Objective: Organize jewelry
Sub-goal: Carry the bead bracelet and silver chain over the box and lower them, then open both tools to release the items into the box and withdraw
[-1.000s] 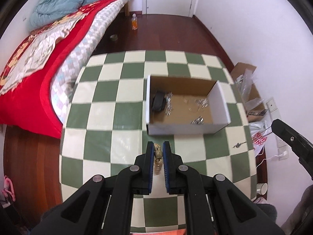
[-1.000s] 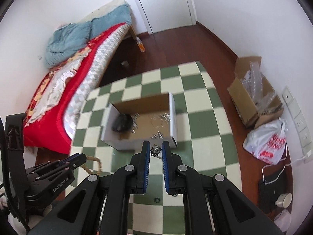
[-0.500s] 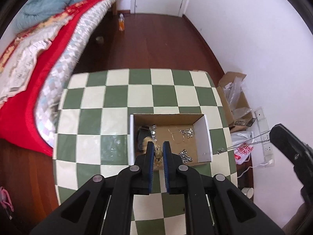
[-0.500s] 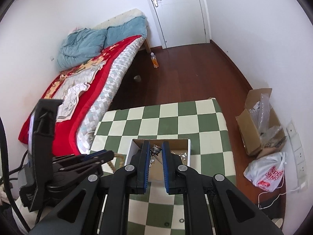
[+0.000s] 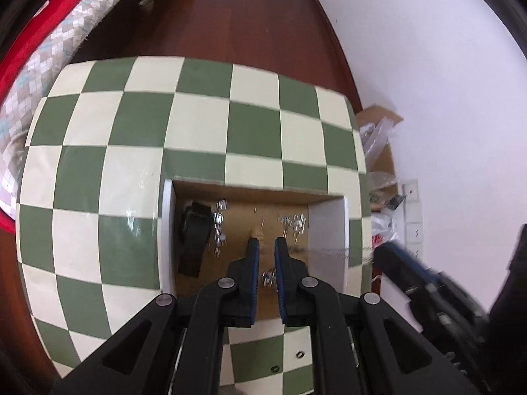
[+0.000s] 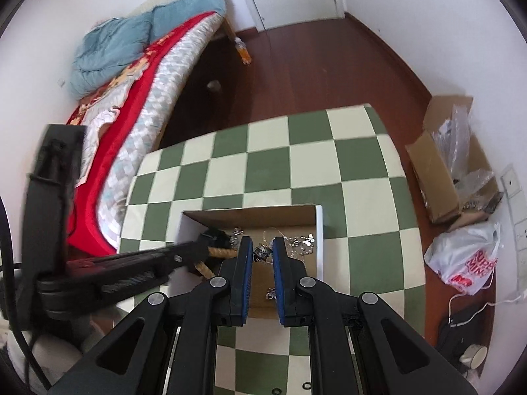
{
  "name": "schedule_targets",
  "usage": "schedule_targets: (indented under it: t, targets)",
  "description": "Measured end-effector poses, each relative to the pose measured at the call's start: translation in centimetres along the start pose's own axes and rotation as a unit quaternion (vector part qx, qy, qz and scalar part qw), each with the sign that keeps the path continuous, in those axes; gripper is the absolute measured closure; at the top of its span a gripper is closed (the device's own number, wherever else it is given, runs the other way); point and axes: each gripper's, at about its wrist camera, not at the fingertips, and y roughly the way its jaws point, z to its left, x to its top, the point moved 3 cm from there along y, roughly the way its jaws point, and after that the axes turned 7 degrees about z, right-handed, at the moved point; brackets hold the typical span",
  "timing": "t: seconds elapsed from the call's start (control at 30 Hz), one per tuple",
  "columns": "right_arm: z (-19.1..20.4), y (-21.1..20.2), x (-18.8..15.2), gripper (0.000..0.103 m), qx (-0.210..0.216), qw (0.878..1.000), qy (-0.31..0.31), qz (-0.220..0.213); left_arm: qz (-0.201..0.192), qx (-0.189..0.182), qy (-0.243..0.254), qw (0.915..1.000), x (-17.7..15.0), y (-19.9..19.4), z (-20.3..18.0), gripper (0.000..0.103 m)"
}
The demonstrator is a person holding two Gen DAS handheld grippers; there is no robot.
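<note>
An open cardboard box (image 5: 329,230) (image 6: 318,230) sits on the green-and-cream checkered table (image 5: 131,125) (image 6: 296,151). It holds a black strap (image 5: 194,237), silver chains and small silver pieces (image 5: 293,222). My left gripper (image 5: 266,247) hangs over the box with its jaws slightly apart and nothing seen between them; in the right wrist view a gold-brown rope bracelet (image 6: 219,252) shows at its tip (image 6: 210,247). My right gripper (image 6: 262,248) is over the box, shut on a silver necklace pendant (image 6: 260,251); its thin chain (image 5: 329,252) trails across in the left wrist view.
Small dark rings (image 5: 299,354) (image 6: 306,385) lie on the table's near side. A red-covered bed (image 6: 138,75) stands at the left. A cardboard carton (image 6: 441,177), a white plastic bag (image 6: 467,260) and wall sockets are on the right by the wall.
Both grippers have moved forward over the open box. The gold bracelet no longer shows between the left fingers in the left wrist view. The right gripper still holds the pendant.
</note>
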Motion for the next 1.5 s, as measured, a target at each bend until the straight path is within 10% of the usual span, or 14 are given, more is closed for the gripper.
schedule_targets:
  t: [0.1, 0.17, 0.2, 0.37, 0.53, 1.5]
  targets:
    - [-0.6, 1.4, 0.3, 0.086, 0.011, 0.999, 0.014, 0.034, -0.018, 0.04, 0.01, 0.999, 0.5, -0.7, -0.1, 0.08]
    - [-1.0, 1.7, 0.5, 0.054, -0.005, 0.999, 0.019, 0.037, -0.047, 0.077, 0.019, 0.9957, 0.6, -1.6, 0.0, 0.029]
    - [-1.2, 1.7, 0.4, 0.046, -0.009, 0.999, 0.021, 0.035, -0.063, 0.091, 0.021, 0.9937, 0.6, -2.1, 0.1, 0.019]
    - [-1.2, 1.7, -0.2, 0.009, -0.074, 0.997, 0.003, 0.037, -0.116, 0.178, 0.031, 0.9768, 0.1, -3.6, 1.1, 0.001]
    - [-1.1, 2.3, -1.8, 0.0, -0.138, 0.989, -0.02, 0.045, -0.168, 0.242, 0.038, 0.9549, -1.6, -4.4, 2.2, 0.001]
    - [2.4, -8.7, -11.0, 0.0, -0.168, 0.982, -0.045, -0.076, -0.259, 0.262, 0.041, 0.9288, -14.9, -12.0, 0.6, 0.001]
